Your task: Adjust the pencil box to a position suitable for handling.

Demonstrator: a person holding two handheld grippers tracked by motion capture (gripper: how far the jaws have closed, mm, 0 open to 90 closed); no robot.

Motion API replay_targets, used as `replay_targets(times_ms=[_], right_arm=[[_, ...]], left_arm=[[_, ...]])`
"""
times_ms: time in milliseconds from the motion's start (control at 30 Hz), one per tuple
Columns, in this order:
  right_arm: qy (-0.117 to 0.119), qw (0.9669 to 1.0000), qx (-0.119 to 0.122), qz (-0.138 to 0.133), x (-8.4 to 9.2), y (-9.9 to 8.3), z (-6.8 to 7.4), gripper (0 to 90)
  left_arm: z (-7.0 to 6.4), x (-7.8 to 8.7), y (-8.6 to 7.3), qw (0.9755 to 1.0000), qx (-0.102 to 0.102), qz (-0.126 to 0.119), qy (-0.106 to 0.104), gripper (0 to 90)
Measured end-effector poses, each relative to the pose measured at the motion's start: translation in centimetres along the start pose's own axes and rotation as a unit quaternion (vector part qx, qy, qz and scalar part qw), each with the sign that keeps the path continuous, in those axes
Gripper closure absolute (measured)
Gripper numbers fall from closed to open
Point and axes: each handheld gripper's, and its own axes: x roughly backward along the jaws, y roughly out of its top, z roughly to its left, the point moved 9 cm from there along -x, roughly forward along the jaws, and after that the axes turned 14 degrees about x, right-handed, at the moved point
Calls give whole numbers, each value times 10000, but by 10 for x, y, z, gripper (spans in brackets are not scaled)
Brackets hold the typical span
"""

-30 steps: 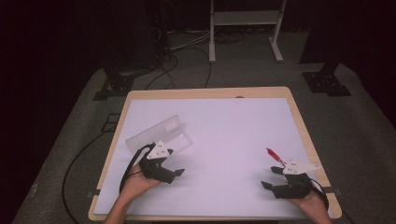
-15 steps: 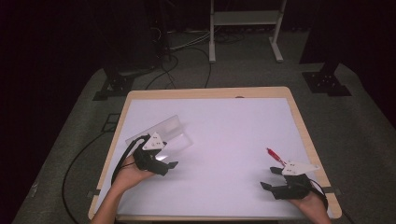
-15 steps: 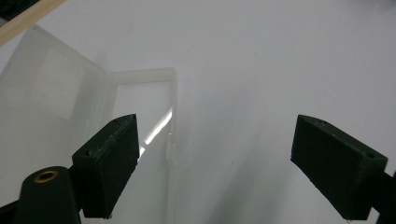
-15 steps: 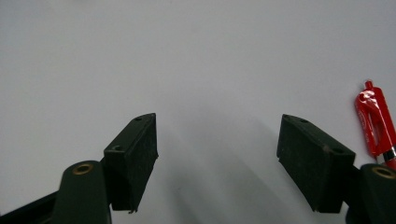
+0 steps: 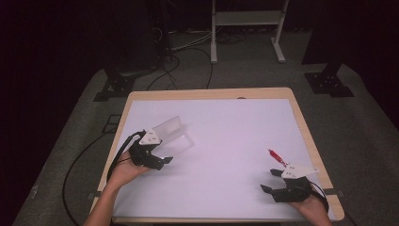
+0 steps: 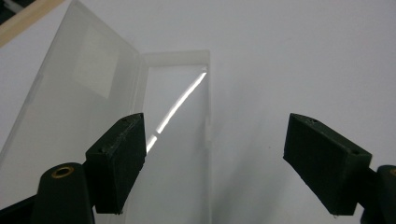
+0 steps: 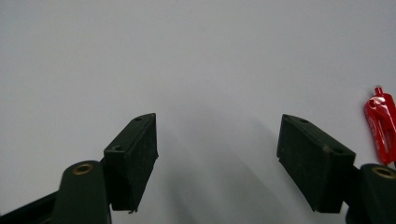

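Note:
A clear plastic case (image 5: 175, 133) lies open on the white table top (image 5: 226, 141), left of the middle. In the left gripper view its lid (image 6: 88, 79) spreads to the left and its tray (image 6: 180, 140) runs up the centre. My left gripper (image 5: 157, 153) hovers at the case's near end. Its jaws have just been closing a little but still stand wide (image 6: 217, 135); the tray's edge lies under the gap, and no pad presses on it. A red pen (image 5: 277, 157) lies near the right edge. My right gripper (image 5: 269, 181) rests just short of it, open and empty (image 7: 217, 135), with the pen (image 7: 380, 123) off to its right.
The table has a wooden rim (image 5: 207, 93). A cable (image 5: 117, 157) trails from the left gripper over the table's left edge. A white stand (image 5: 244, 28) and dark equipment feet stand on the floor beyond.
My left hand has moved away from me and slightly left, up to the near end of the clear case. The right hand and the red pen have stayed put.

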Motion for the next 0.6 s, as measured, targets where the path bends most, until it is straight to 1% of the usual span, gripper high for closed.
replay_targets(times_ms=[67,100,167,267,300,333,367,400,433,533,567,600], right_arm=[[3,10000,20,1,0,0,0,281],[3,10000,25,0,0,0,1,280],[-2,10000,15,-6,0,1,1,281],[-8,10000,4,-26,1,1,1,280],[-8,10000,4,-26,1,1,1,280],[-7,10000,1,-33,1,1,0,280],[-9,10000,10,-34,1,1,0,279],[-9,10000,10,-34,1,1,0,279],[-16,10000,40,-39,1,1,0,280],[-20,10000,47,-43,2,1,0,280],[-20,10000,48,-48,2,1,0,279],[-21,10000,63,-41,2,1,0,279]], left_arm=[[2,-3,-2,10000,19,70,21,229],[4,-5,-3,9999,10,145,27,255],[5,-9,-5,9997,40,220,52,282],[6,-16,-9,9991,-45,415,87,311],[6,-16,-9,9991,-45,415,87,323],[6,-18,-11,9987,-100,500,89,323],[6,-20,-12,9984,-124,541,81,351],[5,-22,-13,9982,-139,582,62,351],[5,-25,-14,9977,-167,650,77,386],[6,-28,-16,9973,-157,713,80,434],[6,-30,-16,9971,-168,733,101,434],[7,-32,-18,9965,-176,802,123,468]])
